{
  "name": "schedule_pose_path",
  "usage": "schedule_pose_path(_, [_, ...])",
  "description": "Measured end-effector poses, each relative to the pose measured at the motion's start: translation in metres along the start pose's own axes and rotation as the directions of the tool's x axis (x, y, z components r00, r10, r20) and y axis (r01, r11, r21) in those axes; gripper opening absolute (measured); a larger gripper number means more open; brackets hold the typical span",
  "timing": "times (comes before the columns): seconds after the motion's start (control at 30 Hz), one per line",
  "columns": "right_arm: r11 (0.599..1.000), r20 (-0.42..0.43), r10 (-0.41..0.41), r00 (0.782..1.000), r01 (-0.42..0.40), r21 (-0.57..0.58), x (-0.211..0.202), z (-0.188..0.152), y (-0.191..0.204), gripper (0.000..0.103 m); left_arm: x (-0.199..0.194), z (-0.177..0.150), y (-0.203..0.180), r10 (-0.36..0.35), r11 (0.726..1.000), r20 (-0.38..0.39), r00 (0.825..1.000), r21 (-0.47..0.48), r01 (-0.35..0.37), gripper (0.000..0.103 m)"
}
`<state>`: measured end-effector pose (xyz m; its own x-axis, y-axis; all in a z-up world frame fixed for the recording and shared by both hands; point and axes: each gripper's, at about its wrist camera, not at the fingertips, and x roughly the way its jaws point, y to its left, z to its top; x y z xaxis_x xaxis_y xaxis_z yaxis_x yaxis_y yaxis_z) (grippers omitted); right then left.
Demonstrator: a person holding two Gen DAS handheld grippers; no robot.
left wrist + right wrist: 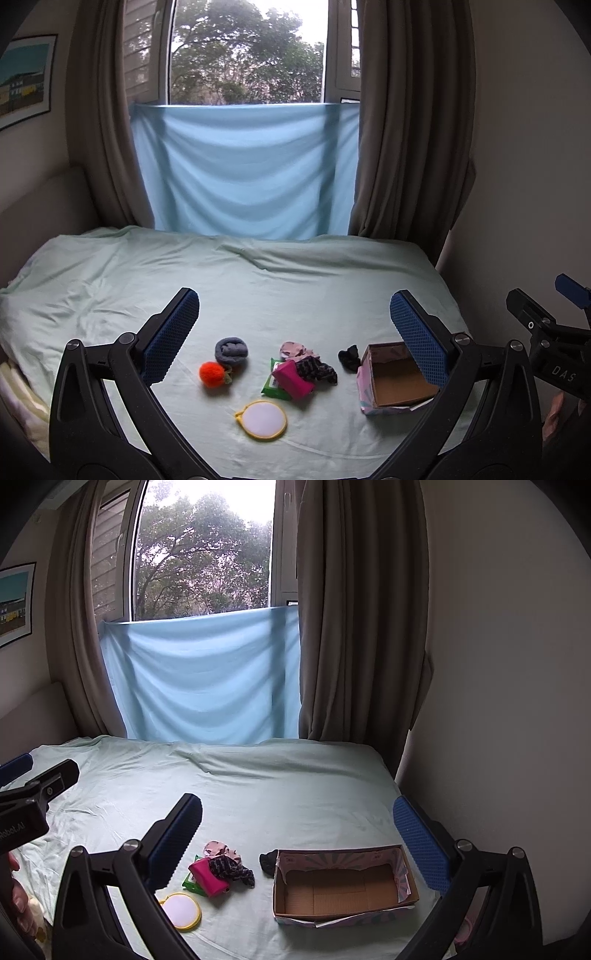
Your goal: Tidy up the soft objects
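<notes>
Soft objects lie on the pale green bed (258, 288). An orange pom-pom (211, 374) and a rolled grey-blue sock (231, 350) sit at the left. A pile holds a magenta pouch (293, 378), a green wipes pack (273, 386), pink cloth (293, 349) and dark patterned cloth (319, 371). A black sock (350, 357) lies beside an empty cardboard box (397, 382). A round yellow-rimmed pad (261, 419) lies in front. My left gripper (293, 319) is open and empty above the bed. My right gripper (297, 829) is open and empty, above the box (340, 886).
Brown curtains (399, 129) and a blue cloth (243, 170) cover the window behind the bed. A wall (498, 664) stands close on the right. A framed picture (24, 79) hangs at the left. The right gripper's body shows at the left wrist view's right edge (546, 339).
</notes>
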<state>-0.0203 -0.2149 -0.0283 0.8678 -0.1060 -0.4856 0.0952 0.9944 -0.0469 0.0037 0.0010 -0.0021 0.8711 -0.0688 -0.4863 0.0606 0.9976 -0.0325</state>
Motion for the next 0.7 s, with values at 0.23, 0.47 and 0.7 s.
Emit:
schedule_pose_path(0.23, [0.998,-0.017,0.062,0.998,-0.062,-0.025,0.012,-0.007,0.005,0.103,0.003,-0.021,0.016,0.051,0.998,-0.021,0.998,-0.030,-0.052,0.103])
schedule_pose_path(0.47, [0.996,-0.059,0.085,0.995,-0.085,-0.003,0.037,-0.034,0.031,0.103,0.037,-0.055,0.060,0.039,0.999,-0.110,0.993,-0.031,-0.042,0.103])
schedule_pose_path(0.7, [0.995,-0.156,0.067,0.985,-0.055,0.080,0.081,-0.063,0.076,0.103,0.099,-0.075,0.116,-0.022,0.999,-0.191,0.981,0.021,0.026,0.103])
